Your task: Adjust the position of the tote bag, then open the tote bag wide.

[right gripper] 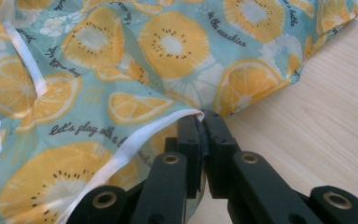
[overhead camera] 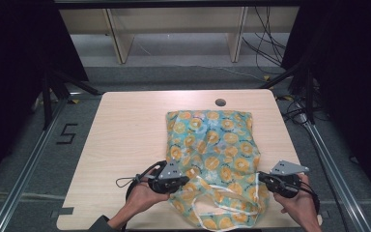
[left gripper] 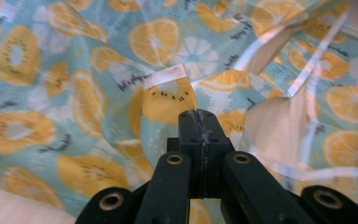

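Note:
A light blue cloth bag printed with orange and kiwi slices lies on the wooden table, its white-trimmed mouth toward the near edge. My left gripper is shut on the bag's left near edge; in the left gripper view the bag is pinched at the tip of the left gripper. My right gripper is shut on the bag's right near corner. In the right gripper view the right gripper clamps the white hem of the bag.
A round cable hole sits near the table's far edge. Bare tabletop lies left of the bag and beyond it. Shelving and cables stand on the floor behind the table. Metal rails run along both sides.

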`<state>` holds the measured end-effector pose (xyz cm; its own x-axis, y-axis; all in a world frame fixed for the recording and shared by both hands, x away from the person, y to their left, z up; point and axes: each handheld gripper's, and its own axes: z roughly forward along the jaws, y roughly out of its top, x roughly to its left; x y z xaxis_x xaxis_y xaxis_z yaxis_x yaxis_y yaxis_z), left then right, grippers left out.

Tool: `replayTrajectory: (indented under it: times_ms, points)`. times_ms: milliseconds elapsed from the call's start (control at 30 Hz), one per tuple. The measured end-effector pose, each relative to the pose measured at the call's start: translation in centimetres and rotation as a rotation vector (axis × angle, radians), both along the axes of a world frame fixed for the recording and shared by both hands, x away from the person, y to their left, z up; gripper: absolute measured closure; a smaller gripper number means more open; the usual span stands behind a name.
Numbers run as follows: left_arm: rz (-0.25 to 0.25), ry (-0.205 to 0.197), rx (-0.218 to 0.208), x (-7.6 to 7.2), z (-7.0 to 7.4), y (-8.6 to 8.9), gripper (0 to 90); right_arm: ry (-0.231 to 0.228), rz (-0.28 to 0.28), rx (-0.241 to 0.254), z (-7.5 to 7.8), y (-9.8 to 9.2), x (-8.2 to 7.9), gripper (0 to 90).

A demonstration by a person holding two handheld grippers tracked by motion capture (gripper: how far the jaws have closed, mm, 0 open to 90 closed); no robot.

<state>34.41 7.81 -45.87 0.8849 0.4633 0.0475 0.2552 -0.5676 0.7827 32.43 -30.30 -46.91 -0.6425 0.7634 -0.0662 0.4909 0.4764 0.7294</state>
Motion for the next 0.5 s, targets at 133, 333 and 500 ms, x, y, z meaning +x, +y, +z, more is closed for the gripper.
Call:
replayTrajectory:
  times_ms: [133, 333, 500]
  points:
    - [0.057, -0.015, -0.033, 1.3, 0.7, 0.8, 89.8, -0.006, 0.006, -0.003, 0.0, 0.0, 0.1, 87.0]
    - [0.089, -0.030, -0.059, 2.7, 1.7, 1.6, 89.8, -0.023, 0.039, -0.019, 0.0, 0.0, 0.3, 87.1]
    - [0.116, -0.068, -0.092, 3.9, 3.4, 2.0, 89.8, -0.015, 0.012, 0.001, 0.2, 0.0, 0.2, 86.7]
